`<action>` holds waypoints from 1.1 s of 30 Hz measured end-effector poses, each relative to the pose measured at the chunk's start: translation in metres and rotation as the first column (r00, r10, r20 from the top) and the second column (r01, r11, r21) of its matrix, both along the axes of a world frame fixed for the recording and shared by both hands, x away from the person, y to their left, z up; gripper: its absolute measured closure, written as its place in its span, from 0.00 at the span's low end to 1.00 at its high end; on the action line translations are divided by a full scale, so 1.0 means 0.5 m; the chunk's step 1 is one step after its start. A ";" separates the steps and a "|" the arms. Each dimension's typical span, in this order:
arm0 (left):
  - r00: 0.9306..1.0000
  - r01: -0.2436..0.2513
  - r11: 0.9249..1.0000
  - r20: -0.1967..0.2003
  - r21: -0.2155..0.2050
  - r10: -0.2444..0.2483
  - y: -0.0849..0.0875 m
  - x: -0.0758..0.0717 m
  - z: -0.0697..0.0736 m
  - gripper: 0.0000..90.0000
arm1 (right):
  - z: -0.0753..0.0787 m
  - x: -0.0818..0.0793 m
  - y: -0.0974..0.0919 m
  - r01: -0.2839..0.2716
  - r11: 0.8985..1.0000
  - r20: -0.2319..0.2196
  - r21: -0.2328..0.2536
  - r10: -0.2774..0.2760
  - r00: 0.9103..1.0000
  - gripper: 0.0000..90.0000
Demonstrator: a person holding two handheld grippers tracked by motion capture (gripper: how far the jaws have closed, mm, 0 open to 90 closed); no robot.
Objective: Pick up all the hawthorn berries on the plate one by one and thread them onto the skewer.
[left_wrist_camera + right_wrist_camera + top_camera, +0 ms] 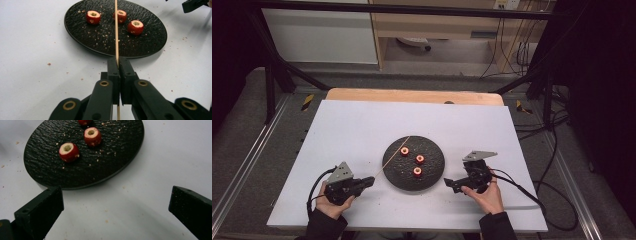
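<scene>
Pinching skewer (116, 30) in left gripper (119, 65) fingers, right gripper (116, 202) gaping empty nr plate (432, 180); all 3 fruit pcs (417, 172) still waiting, unthreaded.

A thin wooden skewer (116, 32) slants low over the black plate (82, 37). Three cored red fruit pieces (93, 17) sit upright on the plate, near its centre.
</scene>
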State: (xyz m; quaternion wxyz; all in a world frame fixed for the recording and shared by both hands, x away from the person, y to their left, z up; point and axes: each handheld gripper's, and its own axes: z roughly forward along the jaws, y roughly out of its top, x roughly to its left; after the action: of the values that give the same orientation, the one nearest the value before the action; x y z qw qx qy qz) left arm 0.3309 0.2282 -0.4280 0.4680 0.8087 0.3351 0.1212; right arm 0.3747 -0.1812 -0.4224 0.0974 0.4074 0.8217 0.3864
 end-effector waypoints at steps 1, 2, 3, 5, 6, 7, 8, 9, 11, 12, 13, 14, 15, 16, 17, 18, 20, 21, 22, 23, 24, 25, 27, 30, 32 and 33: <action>1.000 -0.002 1.000 0.001 0.004 0.002 0.000 0.000 0.000 0.98 | 0.006 0.004 0.011 -0.001 1.000 -0.005 -0.015 0.001 1.000 0.01; 1.000 -0.003 1.000 0.001 0.006 0.003 0.001 0.000 -0.001 0.98 | 0.012 0.009 0.025 -0.006 1.000 -0.004 -0.028 0.006 1.000 0.01; 1.000 -0.001 1.000 0.001 0.008 0.001 0.000 0.000 -0.001 0.98 | 0.017 0.012 0.035 -0.013 0.999 -0.004 -0.040 0.013 1.000 0.01; 1.000 0.001 1.000 0.004 0.007 -0.001 -0.002 -0.002 -0.001 0.98 | 0.026 0.017 0.057 -0.028 0.999 -0.009 -0.047 0.027 1.000 0.01; 1.000 0.005 1.000 0.007 0.013 -0.005 -0.003 -0.002 -0.001 0.98 | 0.030 0.019 0.069 -0.036 0.998 -0.013 -0.052 0.035 0.999 0.01; 1.000 0.005 1.000 0.008 0.014 -0.005 -0.003 -0.003 -0.001 0.98 | 0.036 0.023 0.085 -0.050 0.997 -0.023 -0.066 0.049 0.999 0.03; 1.000 0.006 1.000 0.007 0.015 -0.006 -0.003 -0.002 -0.001 0.98 | 0.039 0.028 0.097 -0.061 0.995 -0.026 -0.077 0.059 0.998 0.04; 1.000 0.004 1.000 0.007 0.015 -0.004 -0.003 -0.002 -0.001 0.98 | 0.041 0.030 0.105 -0.062 0.995 -0.031 -0.082 0.060 0.998 0.04; 1.000 0.003 1.000 0.007 0.016 -0.003 -0.003 -0.002 -0.002 0.98 | 0.046 0.037 0.121 -0.065 0.993 -0.040 -0.096 0.061 0.997 0.07; 1.000 0.003 1.000 0.007 0.016 -0.003 -0.003 -0.002 -0.002 0.98 | 0.048 0.040 0.129 -0.071 0.992 -0.049 -0.100 0.066 0.997 0.08; 1.000 0.003 1.000 0.007 0.017 -0.004 -0.003 -0.002 -0.003 0.98 | 0.049 0.043 0.137 -0.077 0.992 -0.053 -0.105 0.071 0.996 0.10; 1.000 0.004 1.000 0.008 0.019 -0.004 -0.003 -0.002 -0.003 0.98 | 0.049 0.047 0.145 -0.081 0.991 -0.060 -0.105 0.075 0.995 0.12; 1.000 0.004 1.000 0.009 0.019 -0.004 -0.004 -0.002 -0.003 0.98 | 0.049 0.049 0.152 -0.086 0.990 -0.065 -0.110 0.079 0.995 0.14; 1.000 0.005 1.000 0.009 0.020 -0.005 -0.004 -0.002 -0.003 0.98 | 0.048 0.052 0.159 -0.092 0.989 -0.077 -0.114 0.084 0.993 0.16; 1.000 0.004 1.000 0.010 0.023 -0.004 -0.004 -0.002 -0.003 0.98 | 0.047 0.055 0.166 -0.097 0.988 -0.082 -0.122 0.087 0.993 0.18; 1.000 0.004 1.000 0.010 0.025 -0.004 -0.003 -0.001 -0.004 0.98 | 0.047 0.057 0.172 -0.103 0.987 -0.084 -0.123 0.093 0.992 0.20; 1.000 0.001 1.000 0.009 0.025 -0.001 -0.003 0.000 -0.004 0.98 | 0.045 0.062 0.183 -0.108 0.987 -0.104 -0.122 0.096 0.990 0.24; 1.000 -0.001 1.000 0.008 0.023 0.001 -0.002 0.000 -0.004 0.98 | 0.044 0.065 0.188 -0.111 0.986 -0.113 -0.126 0.097 0.989 0.27; 1.000 -0.003 1.000 0.008 0.024 0.003 -0.001 0.001 -0.004 0.98 | 0.044 0.067 0.194 -0.116 0.984 -0.121 -0.132 0.101 0.988 0.28; 1.000 -0.004 1.000 0.008 0.024 0.004 -0.001 0.001 -0.004 0.98 | 0.043 0.069 0.199 -0.125 0.983 -0.127 -0.135 0.108 0.986 0.30; 1.000 -0.004 1.000 0.008 0.024 0.004 -0.001 0.001 -0.004 0.98 | 0.042 0.071 0.204 -0.131 0.982 -0.141 -0.139 0.111 0.984 0.32; 1.000 -0.005 1.000 0.009 0.025 0.005 -0.001 0.001 -0.004 0.98 | 0.042 0.073 0.210 -0.136 0.980 -0.147 -0.145 0.115 0.982 0.35; 1.000 -0.005 1.000 0.009 0.027 0.005 -0.002 0.001 -0.005 0.98 | 0.039 0.077 0.221 -0.142 0.978 -0.152 -0.155 0.118 0.981 0.40; 1.000 -0.002 1.000 0.007 0.029 0.002 -0.003 0.002 -0.006 0.98 | 0.035 0.082 0.230 -0.146 0.978 -0.163 -0.152 0.121 0.979 0.46; 1.000 -0.001 1.000 0.007 0.030 0.001 -0.003 0.002 -0.006 0.98 | 0.031 0.087 0.237 -0.152 0.975 -0.179 -0.163 0.122 0.976 0.50; 1.000 -0.002 1.000 0.007 0.029 0.002 -0.002 0.002 -0.005 0.98 | 0.028 0.089 0.240 -0.156 0.973 -0.184 -0.172 0.124 0.975 0.51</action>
State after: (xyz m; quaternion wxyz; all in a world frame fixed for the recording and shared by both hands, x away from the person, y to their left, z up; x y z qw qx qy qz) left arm 0.3317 0.2270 -0.4308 0.4572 0.8146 0.3325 0.1294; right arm 0.4192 -0.0613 -0.4083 0.0360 0.3691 0.8862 0.2776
